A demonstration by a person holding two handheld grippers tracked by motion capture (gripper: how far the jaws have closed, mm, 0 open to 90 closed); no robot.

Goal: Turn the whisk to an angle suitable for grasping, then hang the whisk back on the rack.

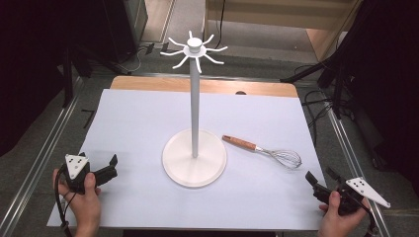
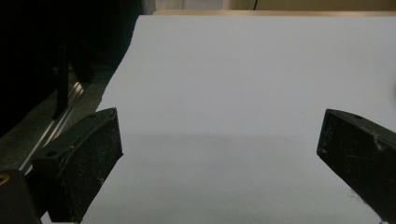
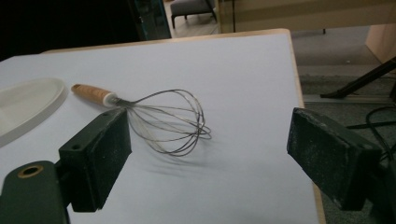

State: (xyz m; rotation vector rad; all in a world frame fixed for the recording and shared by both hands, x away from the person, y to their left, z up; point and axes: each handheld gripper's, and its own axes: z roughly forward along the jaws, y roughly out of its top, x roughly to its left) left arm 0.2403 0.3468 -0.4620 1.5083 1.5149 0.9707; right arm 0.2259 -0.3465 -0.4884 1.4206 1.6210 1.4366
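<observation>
Whisk [image 1: 264,151] lies on the surface [image 1: 138,123] beside the hook stand [image 1: 194,157]. Both claws, left claw [image 1: 109,167] and right claw [image 1: 318,181], gape wide, empty. Likely best approach: right claw takes the wooden handle [image 1: 238,142], not the wires.

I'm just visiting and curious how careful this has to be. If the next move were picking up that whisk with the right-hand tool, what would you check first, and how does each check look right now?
1. Right gripper open: ok, jaws stand wide apart with nothing between them.
2. Whisk free to lift: ok, it lies flat on the white sheet, apart from the stand's base.
3. Path to the whisk: ok, bare sheet lies between the jaws and the wire loops in the right gripper view.
4. Wooden handle reachable: ok, it points toward the stand, unobstructed.
5. Left gripper out of the way: ok, open at the sheet's near left corner.
6. Grip firmness on thin wires: cannot tell.
</observation>
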